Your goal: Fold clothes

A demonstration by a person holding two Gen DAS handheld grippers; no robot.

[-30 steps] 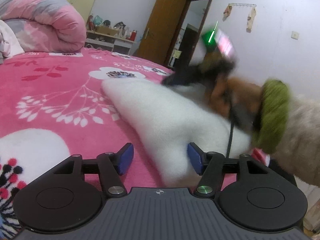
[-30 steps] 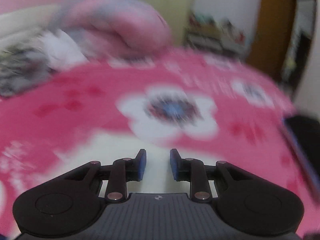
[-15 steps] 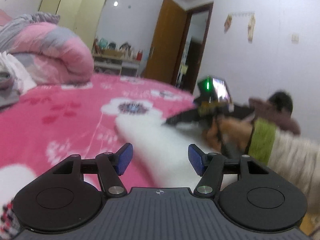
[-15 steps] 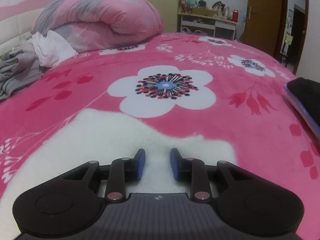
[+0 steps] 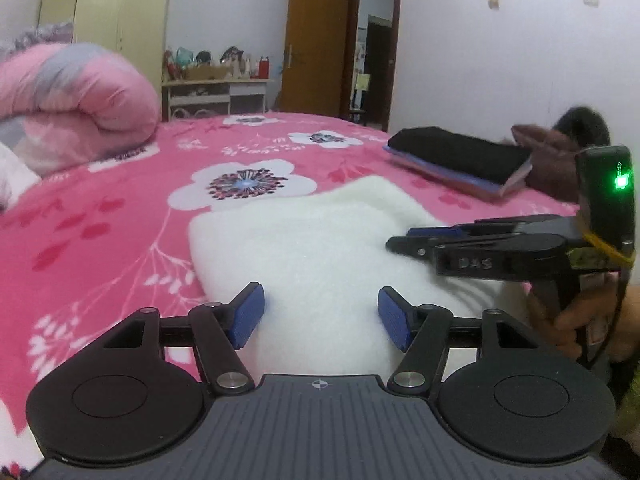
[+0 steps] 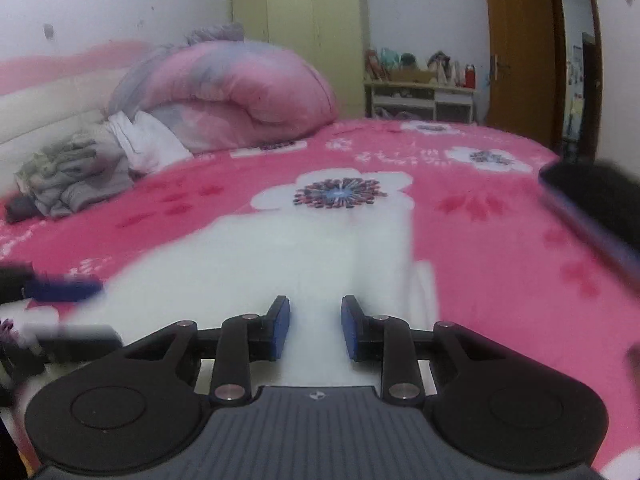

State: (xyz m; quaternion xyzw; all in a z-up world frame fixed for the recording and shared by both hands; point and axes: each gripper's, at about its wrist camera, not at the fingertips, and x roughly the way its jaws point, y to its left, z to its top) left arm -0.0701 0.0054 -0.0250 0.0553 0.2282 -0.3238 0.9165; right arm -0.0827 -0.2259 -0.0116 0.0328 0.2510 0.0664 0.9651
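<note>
A white fluffy garment (image 5: 312, 248) lies flat on the pink flowered bedspread (image 5: 100, 232). My left gripper (image 5: 320, 316) hovers open over its near edge, with nothing between the blue pads. In the same view my right gripper (image 5: 404, 240) comes in from the right, level and low over the garment's right side, held by a hand (image 5: 580, 320). The right wrist view shows the garment (image 6: 280, 256) spreading ahead. There the right gripper (image 6: 315, 320) stands slightly open above the fleece, gripping nothing. The left gripper (image 6: 60, 292) is a blur at the left edge.
A folded stack, black on blue (image 5: 460, 152), sits on the bed at the right. A rolled pink quilt (image 6: 240, 96) and a heap of grey and white clothes (image 6: 80, 172) lie near the headboard. Beyond the bed are a wardrobe (image 6: 312, 32), a shelf (image 5: 216, 92) and a door (image 5: 316, 36).
The right gripper has dropped from above the garment to low over its right side. The left gripper has drawn back a little and stayed open. The right jaws keep the same narrow gap.
</note>
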